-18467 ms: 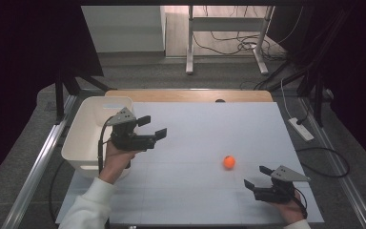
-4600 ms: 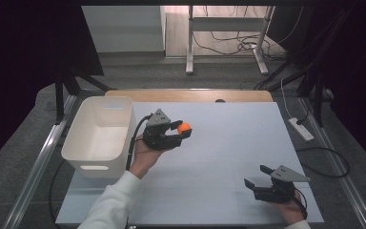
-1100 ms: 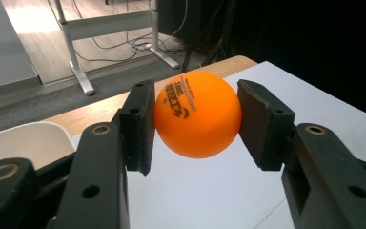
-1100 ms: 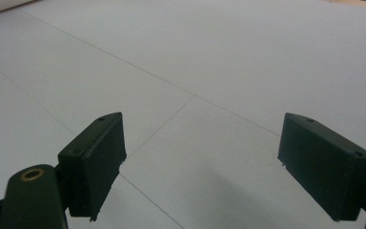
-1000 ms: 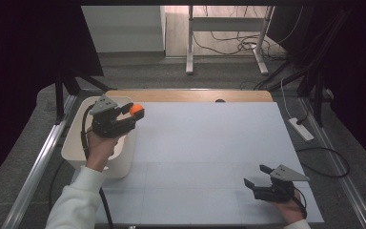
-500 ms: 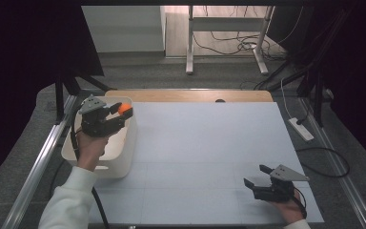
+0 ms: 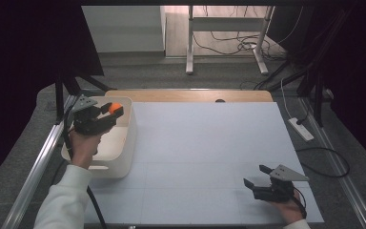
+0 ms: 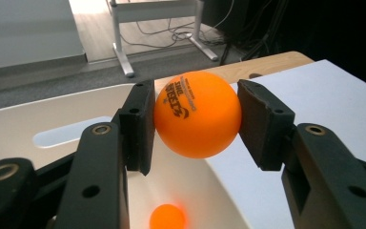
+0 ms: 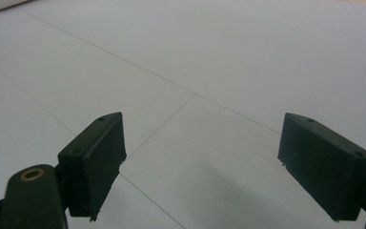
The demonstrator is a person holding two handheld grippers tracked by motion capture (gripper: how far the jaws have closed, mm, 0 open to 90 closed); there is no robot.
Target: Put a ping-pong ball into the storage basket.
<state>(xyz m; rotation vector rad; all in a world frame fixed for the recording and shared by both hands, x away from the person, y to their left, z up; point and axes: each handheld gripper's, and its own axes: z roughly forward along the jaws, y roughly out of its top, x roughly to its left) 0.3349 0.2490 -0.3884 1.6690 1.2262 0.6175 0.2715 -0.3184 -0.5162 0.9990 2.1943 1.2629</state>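
Note:
An orange ping-pong ball (image 7: 115,107) with dark print (image 8: 198,114) is clamped between the jaws of my left gripper (image 7: 116,110) (image 8: 195,126). I hold it in the air over the far part of a white plastic bin (image 7: 124,157) (image 8: 38,109) at the table's left edge. On the bin's floor under the ball lies a small orange spot (image 8: 167,217); whether it is a second ball or a reflection is unclear. My right gripper (image 7: 254,175) (image 9: 202,167) rests open near the table's front right, with nothing between its jaws.
A white mat (image 7: 209,152) (image 9: 219,57) covers the table, with a wooden strip (image 7: 190,95) along its far edge. A metal rail (image 7: 38,167) runs along the left side. A white power strip (image 7: 301,129) lies on the floor at the right.
My left gripper has carried the orange ball leftward, from the bin's right rim to above its inside. The right gripper has stayed put.

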